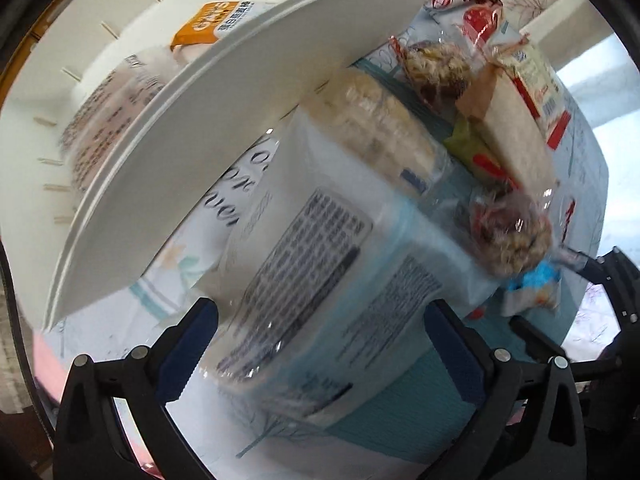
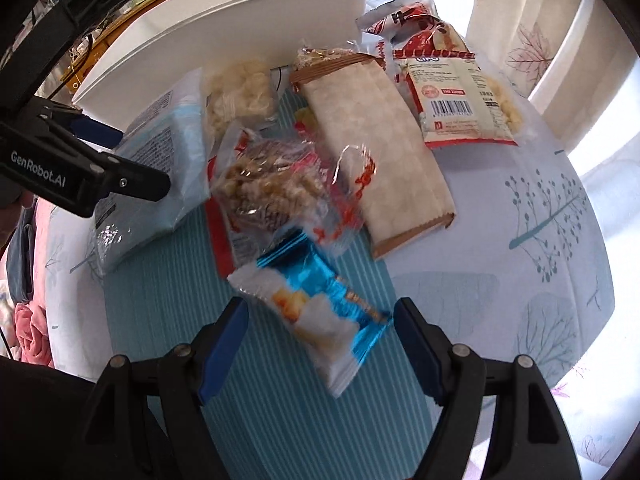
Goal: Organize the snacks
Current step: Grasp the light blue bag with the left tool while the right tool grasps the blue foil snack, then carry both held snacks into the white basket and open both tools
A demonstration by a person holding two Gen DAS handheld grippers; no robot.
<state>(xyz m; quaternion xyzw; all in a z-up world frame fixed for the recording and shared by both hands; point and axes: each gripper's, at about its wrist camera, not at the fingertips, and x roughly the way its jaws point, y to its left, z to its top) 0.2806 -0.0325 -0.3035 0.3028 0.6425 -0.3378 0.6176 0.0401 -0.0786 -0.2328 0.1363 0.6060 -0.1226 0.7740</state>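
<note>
Several snack packets lie on a tablecloth beside a white storage box. My left gripper is open, its jaws on either side of a pale blue packet with printed text; the packet also shows in the right wrist view. My right gripper is open around a small blue and white foil packet. Beyond it lie a clear bag of nut clusters, a long beige packet and a red and white packet. The left gripper shows at the left of the right wrist view.
The white box holds an orange and white packet and another printed packet. A teal striped mat lies on the leaf-print tablecloth. Curtains hang behind the table. Pink fabric lies at the left.
</note>
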